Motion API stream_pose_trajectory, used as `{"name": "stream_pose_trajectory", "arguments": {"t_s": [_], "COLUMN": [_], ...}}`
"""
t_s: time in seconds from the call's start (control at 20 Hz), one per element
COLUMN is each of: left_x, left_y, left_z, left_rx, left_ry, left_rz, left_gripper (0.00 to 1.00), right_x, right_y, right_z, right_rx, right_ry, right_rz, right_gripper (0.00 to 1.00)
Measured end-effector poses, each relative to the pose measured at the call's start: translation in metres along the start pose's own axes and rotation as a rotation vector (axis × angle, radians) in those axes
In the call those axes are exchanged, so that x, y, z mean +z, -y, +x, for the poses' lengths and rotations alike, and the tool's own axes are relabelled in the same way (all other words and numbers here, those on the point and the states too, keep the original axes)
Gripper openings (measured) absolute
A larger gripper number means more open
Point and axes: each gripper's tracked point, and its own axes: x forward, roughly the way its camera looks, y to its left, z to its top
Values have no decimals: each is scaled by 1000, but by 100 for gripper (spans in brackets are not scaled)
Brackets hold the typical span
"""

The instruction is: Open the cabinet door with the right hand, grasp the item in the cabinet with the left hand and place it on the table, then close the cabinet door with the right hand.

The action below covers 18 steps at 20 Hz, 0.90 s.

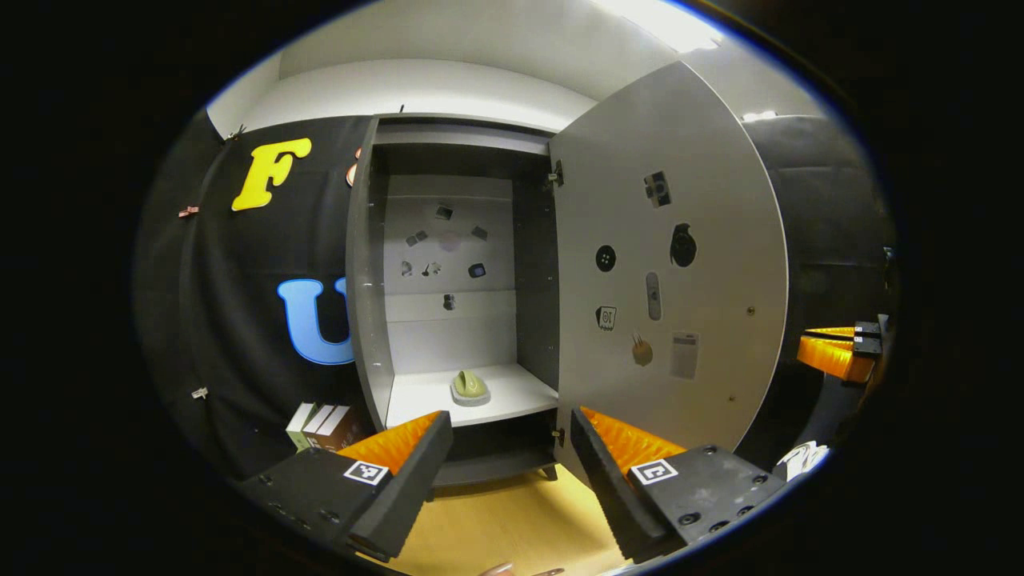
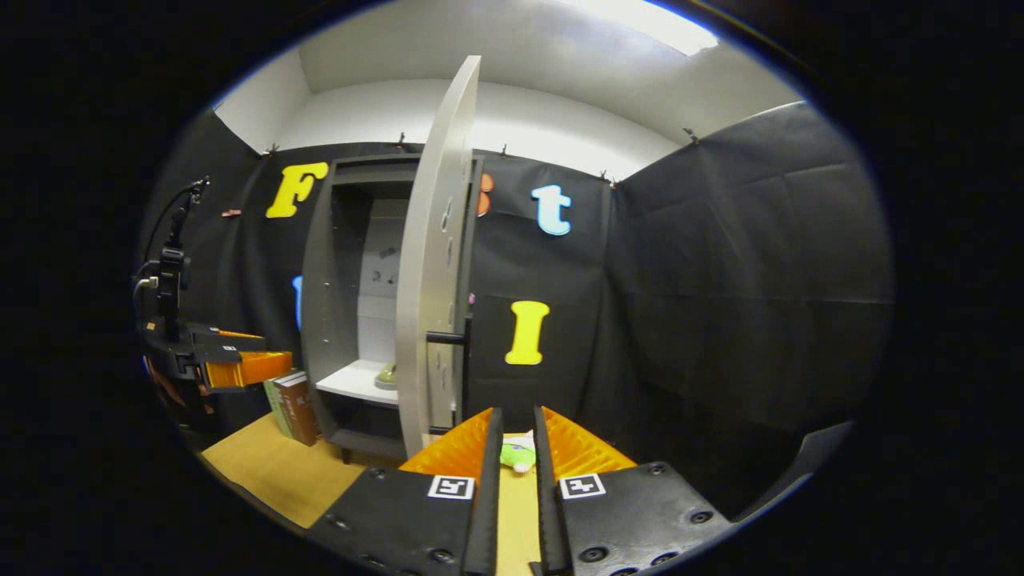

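The grey cabinet [image 1: 364, 264] stands with its door [image 1: 664, 264] swung wide to the right. On its white shelf [image 1: 512, 392] lies a small green item [image 1: 470, 388]. In the left gripper view, my left gripper [image 1: 510, 422] is open and empty, short of the shelf and pointing at the item. In the right gripper view the door [image 2: 432, 264] shows edge-on with its black handle [image 2: 448, 338]. My right gripper [image 2: 517, 418] is shut on nothing, below and apart from the handle. The green item [image 2: 388, 374] peeks past the door.
Books [image 1: 320, 424] lean left of the cabinet on the wooden table [image 1: 496, 520]. A small green and white object [image 2: 518, 456] lies on the table beyond my right fingers. The other gripper [image 1: 836, 352] hovers right of the door, and the left one [image 2: 240, 368] near the books [image 2: 292, 404].
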Motion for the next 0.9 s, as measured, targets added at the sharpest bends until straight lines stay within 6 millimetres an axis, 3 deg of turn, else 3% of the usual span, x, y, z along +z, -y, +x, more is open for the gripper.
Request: {"name": "stream_pose_trajectory", "arguments": {"t_s": [0.15, 0.25, 0.5, 0.9], "left_x": [-3, -7, -14, -37], "left_y": [-15, -19, -40, -59], "left_z": [24, 47, 123, 258], "left_rx": [-6, -16, 28, 43], "left_ry": [-20, -38, -95, -207], "left_rz": [-2, -34, -80, -159], "left_gripper": [94, 94, 94, 93], "right_x": [-6, -8, -2, 5], "right_y": [15, 27, 57, 115], "right_z": [1, 8, 53, 133], "right_rx": [-81, -124, -181, -288], "right_ry": [-17, -15, 57, 149], "right_rz": [7, -2, -23, -121], "right_gripper": [44, 67, 98, 98]}}
